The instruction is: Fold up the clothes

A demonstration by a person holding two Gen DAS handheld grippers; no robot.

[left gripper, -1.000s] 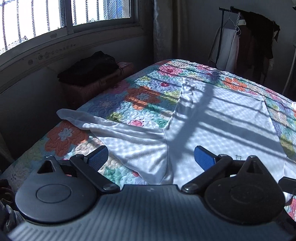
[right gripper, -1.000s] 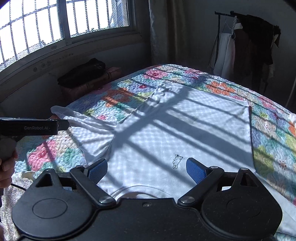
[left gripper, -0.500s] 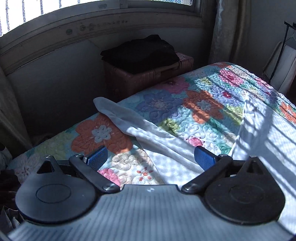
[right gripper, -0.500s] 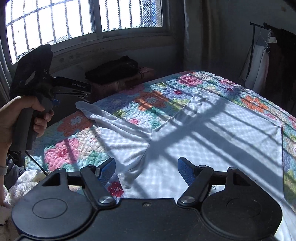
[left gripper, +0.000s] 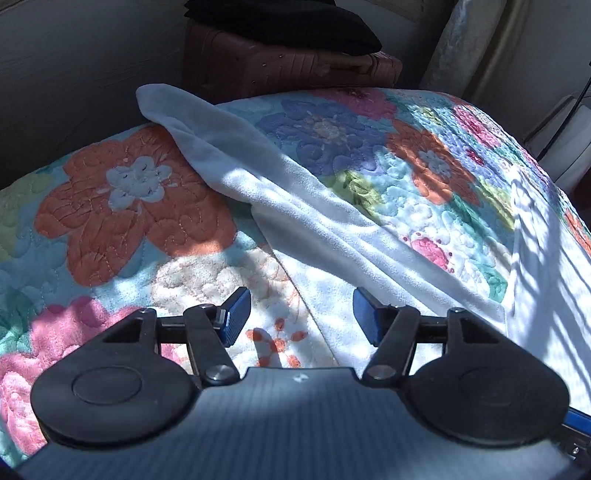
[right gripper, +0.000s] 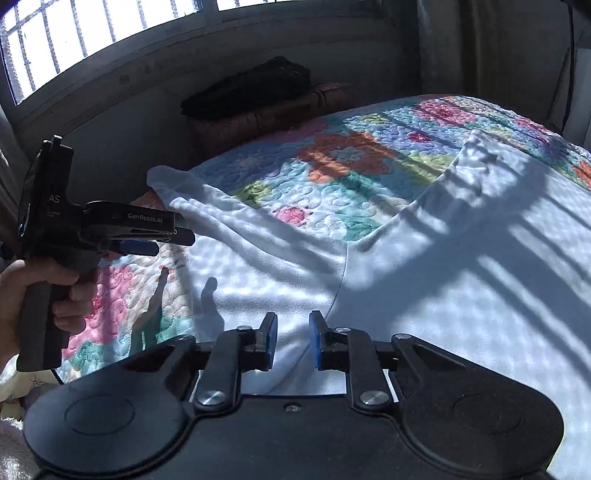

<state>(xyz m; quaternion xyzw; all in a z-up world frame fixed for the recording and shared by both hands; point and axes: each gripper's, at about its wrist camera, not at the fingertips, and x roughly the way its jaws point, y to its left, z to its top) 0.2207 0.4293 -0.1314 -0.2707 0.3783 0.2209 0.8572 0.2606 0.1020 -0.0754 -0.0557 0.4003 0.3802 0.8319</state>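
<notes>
the bed (right gripper: 369, 155), under its flowered quilt (left gripper: 140, 206), carries the whole job: a white long-sleeved shirt (right gripper: 461, 277) lies flat on it, body toward the right, one sleeve (left gripper: 258, 173) stretched out to the left so that its cuff reaches the bed's edge. beyond the bed a brown case (left gripper: 295, 62) with dark clothes (right gripper: 251, 85) on top stands under the barred window (right gripper: 92, 33).

a second ago both cameras looked across the shirt from higher up, with each pair of fingers spread as wide as they go. now both have come down and to the left, close over the cloth near where the sleeve joins the body.

the left gripper (left gripper: 301, 317), held in the person's hand (right gripper: 48, 291), hangs over the sleeve's lower hem, where white cloth meets quilt; its fingers (left gripper: 364, 314) are closing but stand well apart, and nothing is pinched yet. the right gripper (right gripper: 293, 339) sits over the seam at the armpit; its fingers (right gripper: 317, 341) are closing too and are nearly together, with cloth showing in the narrow gap. whether they already bite the fabric cannot be told.

judging from this, the shirt is still unfolded and the first fold is only being set up: probably the sleeve is to be brought in across the body once both grips hold.
</notes>
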